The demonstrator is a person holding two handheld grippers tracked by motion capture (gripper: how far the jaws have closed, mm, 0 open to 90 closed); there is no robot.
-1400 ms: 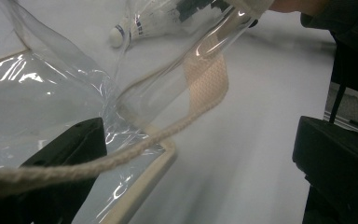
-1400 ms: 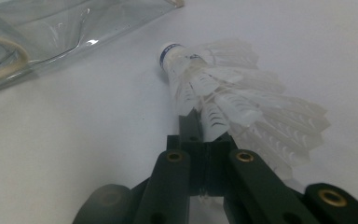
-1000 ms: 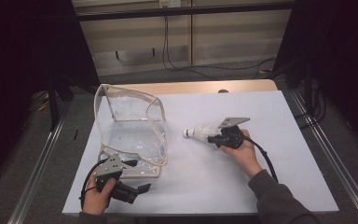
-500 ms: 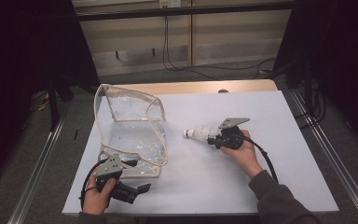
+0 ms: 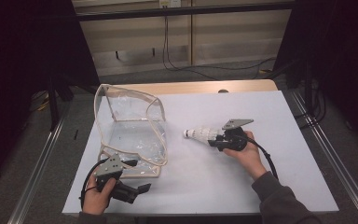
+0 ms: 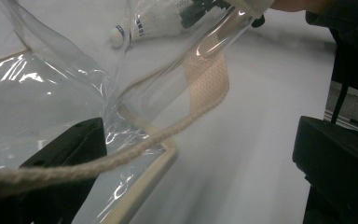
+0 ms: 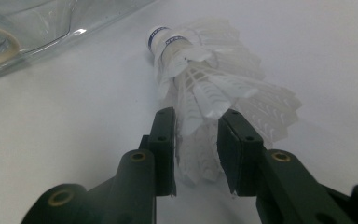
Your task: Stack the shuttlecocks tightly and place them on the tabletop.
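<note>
A white feather shuttlecock (image 5: 198,134) with a blue band at its cork lies on the white table, cork pointing left toward a clear plastic bag (image 5: 130,126) with cream trim. My right gripper (image 5: 213,139) lies behind it. The jaws have just been opening and now stand open a little off the feathers, with the shuttlecock (image 7: 200,70) between them, as the right gripper (image 7: 196,116) view shows. My left gripper (image 5: 137,177) is open wide at the bag's front right corner. Its own view, left gripper (image 6: 198,135), has the bag (image 6: 37,93) and a cream cord (image 6: 135,147) between the jaws.
The white tabletop (image 5: 270,112) stretches bare to the right of and behind the shuttlecock. The bag stands upright at the left, its mouth facing right. Metal rails (image 5: 326,158) run along both sides of the table, and dark floor lies beyond.
</note>
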